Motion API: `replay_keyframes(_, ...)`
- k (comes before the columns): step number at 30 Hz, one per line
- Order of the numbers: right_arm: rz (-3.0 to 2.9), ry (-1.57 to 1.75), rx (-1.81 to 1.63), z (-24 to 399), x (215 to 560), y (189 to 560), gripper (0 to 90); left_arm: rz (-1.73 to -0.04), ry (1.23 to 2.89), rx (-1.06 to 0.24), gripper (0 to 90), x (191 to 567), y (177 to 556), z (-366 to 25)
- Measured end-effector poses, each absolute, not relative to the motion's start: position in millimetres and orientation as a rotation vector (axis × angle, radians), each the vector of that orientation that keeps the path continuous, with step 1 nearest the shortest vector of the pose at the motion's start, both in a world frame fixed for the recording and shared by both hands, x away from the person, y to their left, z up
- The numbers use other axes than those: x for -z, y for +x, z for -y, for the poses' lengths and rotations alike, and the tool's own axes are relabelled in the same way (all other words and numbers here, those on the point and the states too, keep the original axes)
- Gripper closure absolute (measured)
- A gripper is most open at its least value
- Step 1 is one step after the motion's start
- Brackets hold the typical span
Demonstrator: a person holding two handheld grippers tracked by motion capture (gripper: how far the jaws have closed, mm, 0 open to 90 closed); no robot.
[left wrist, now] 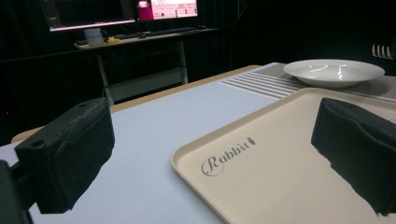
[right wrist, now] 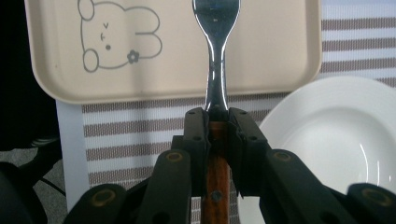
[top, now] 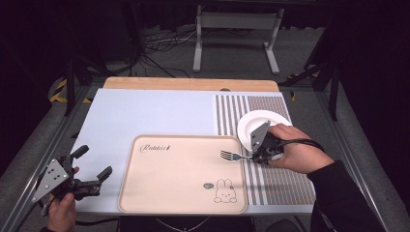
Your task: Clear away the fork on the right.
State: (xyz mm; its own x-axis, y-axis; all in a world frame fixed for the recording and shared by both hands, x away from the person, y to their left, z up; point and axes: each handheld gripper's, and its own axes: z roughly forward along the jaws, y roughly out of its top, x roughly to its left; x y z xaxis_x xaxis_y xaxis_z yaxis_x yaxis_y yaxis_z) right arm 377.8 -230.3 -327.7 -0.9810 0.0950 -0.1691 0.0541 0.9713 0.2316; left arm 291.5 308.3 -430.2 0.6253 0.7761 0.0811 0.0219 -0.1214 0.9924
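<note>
- Nearest the lens in the right gripper view, the right gripper [right wrist: 217, 122] is seen with its two black jaws clamped on the wooden handle of a fork [right wrist: 216, 56].
- From between the fingertips [right wrist: 196, 128] the fork's steel neck runs forward, and its head is held over the near edge of the beige tray [right wrist: 56, 70].
- Ahead of those fingertips and off to one side, a rabbit drawing [right wrist: 116, 39] is printed on the tray.
- Just beside the jaws on the other side, a white plate [right wrist: 336, 140] is set on a striped placemat [right wrist: 126, 135].
- In the high view, the right hand [top: 296, 153] is wrapped around the gripper, right beside the plate.
- The left gripper [top: 92, 166] is held with its jaws spread wide and nothing between them.
- Between and beyond its pads [left wrist: 70, 154], a pale blue mat [left wrist: 154, 126] and the tray's corner bearing the word "Rabbit" [left wrist: 227, 156] are seen.
- The left hand [top: 62, 212] is seen at the table's near left corner, well apart from the fork.
</note>
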Motion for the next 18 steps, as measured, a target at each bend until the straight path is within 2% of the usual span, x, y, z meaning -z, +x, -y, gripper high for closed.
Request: replay_keyframes(18, -2.94, 0.124, -0.397, 183, 326, 384, 78.1, -0.679, 1.574, -0.738, 0.2, 430, 291, -309)
